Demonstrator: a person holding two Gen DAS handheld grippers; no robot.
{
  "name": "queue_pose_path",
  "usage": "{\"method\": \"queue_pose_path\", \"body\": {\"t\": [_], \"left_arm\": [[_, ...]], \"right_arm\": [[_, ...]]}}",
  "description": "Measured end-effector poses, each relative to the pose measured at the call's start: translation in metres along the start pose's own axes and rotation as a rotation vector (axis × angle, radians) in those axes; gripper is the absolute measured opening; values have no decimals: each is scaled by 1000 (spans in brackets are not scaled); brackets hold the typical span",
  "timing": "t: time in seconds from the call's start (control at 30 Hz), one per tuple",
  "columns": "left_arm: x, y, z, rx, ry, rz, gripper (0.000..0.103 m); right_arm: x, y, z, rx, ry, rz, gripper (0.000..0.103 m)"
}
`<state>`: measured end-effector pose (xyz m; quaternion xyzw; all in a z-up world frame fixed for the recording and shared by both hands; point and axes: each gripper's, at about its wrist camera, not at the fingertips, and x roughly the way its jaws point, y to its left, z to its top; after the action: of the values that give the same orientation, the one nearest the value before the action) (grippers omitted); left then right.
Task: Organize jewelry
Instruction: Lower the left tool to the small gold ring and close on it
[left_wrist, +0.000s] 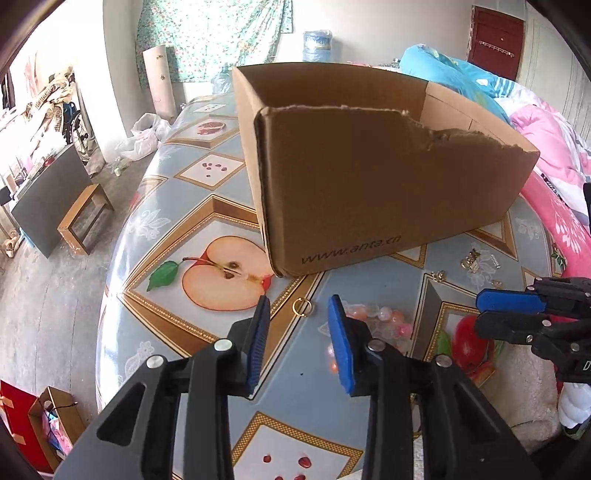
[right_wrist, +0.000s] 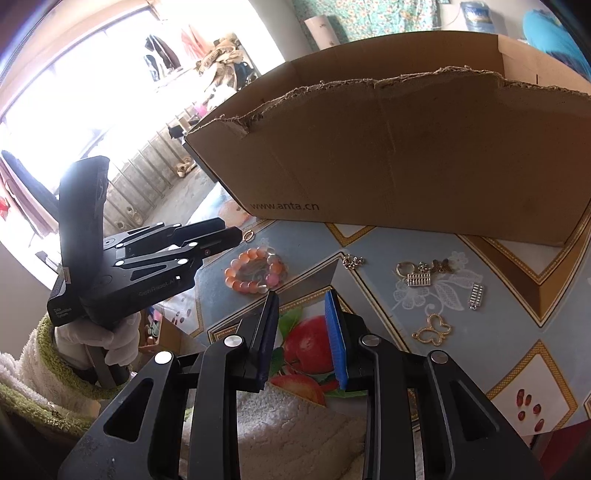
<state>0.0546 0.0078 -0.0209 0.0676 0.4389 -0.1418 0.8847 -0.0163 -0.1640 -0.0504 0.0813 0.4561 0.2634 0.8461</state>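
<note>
Fruit-print tablecloth (left_wrist: 207, 206), cardboard box (left_wrist: 369, 184), bead bracelet (right_wrist: 255, 271), left gripper (left_wrist: 299, 314) and right gripper (right_wrist: 301, 306) fingers apart, empty

A table (right_wrist: 461, 236) in a fruit-print cloth is carrying an open cardboard box (right_wrist: 406, 147) — and, lying before it, a pink-and-orange bead bracelet (right_wrist: 255, 275), a small gold ring (left_wrist: 302, 307), a butterfly pendant (right_wrist: 433, 329), a keyring charm cluster (right_wrist: 421, 273) and a silver bar charm (right_wrist: 476, 296).
</note>
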Motion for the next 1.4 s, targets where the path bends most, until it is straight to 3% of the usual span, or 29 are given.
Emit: {"method": "queue_pose_path", "body": {"t": [0.17,0.3,0.67,1.0,1.4], "left_arm": [[12,1,2,17,32,-18,17],[16,-2,4,26,50,-30,16],[16,2,6,-125,54,-225,16],[9,-9,5,43,5,-51,16],[22,-4,8,130,23,-56,16]], "right_arm": [[5,-1,4,11,6,0,27],[7,-1,6,15,16,2,27],[10,5,9,16,20,2,27],[12,7,7,12,21,2,27],[17,7,10,18,28,-2,27]]}}
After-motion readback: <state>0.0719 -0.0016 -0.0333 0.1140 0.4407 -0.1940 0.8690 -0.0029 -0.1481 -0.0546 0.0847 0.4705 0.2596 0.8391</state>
